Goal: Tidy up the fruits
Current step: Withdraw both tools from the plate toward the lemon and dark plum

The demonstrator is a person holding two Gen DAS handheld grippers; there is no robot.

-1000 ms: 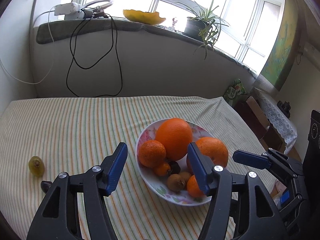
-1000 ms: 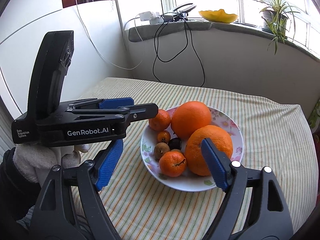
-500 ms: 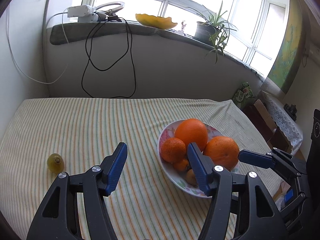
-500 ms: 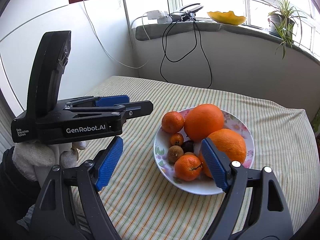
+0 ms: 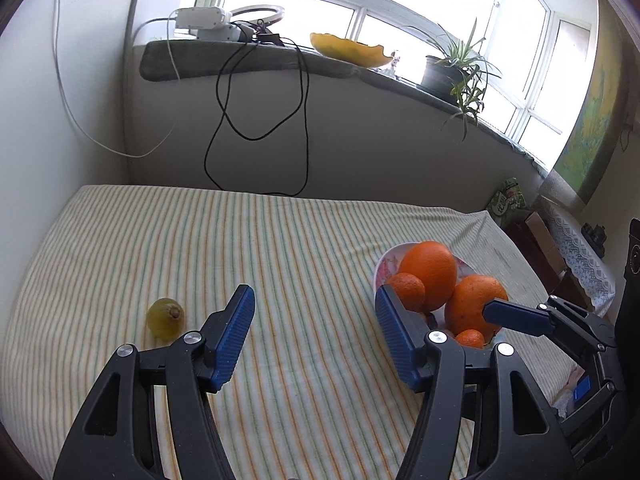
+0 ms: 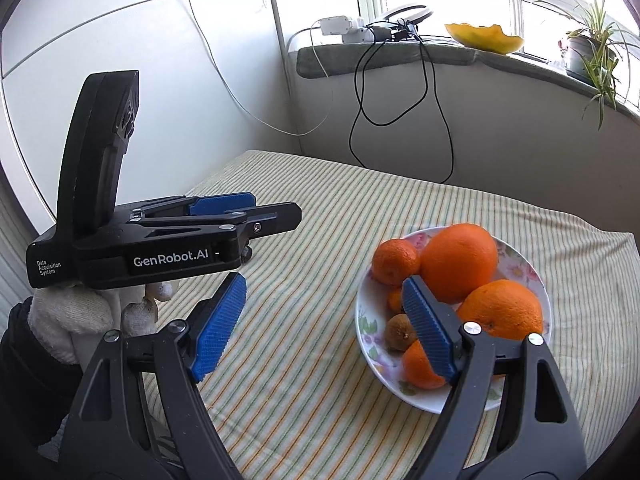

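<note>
Since a second ago both grippers have swung leftward across the table: in the left wrist view the bowl (image 5: 383, 270) that sat between the blue pads now lies off to the right, and the small yellow-green fruit (image 5: 165, 318) has come closer to the left pad. The left gripper (image 5: 314, 340) hangs above the striped tablecloth (image 5: 280, 240) with its jaws apart and nothing between them; the yellow-green fruit lies on the cloth just left of its left finger, well apart from the bowl. The right gripper (image 6: 324, 328) also stands wide with nothing held, its right pad in front of the bowl's near side. The floral bowl holds two large oranges (image 6: 460, 260), a smaller mandarin (image 6: 394, 260) at the back left, another mandarin (image 6: 418, 366) at the front, and a brown kiwi-like fruit (image 6: 398, 330) beside it; smaller pieces behind the pad are too hidden to name. In the right wrist view a gloved hand (image 6: 72, 316) carries the left gripper at the left edge. On the windowsill (image 5: 224, 60) sit a power strip with hanging cables, a yellow dish, and a potted plant (image 5: 456, 68).
</note>
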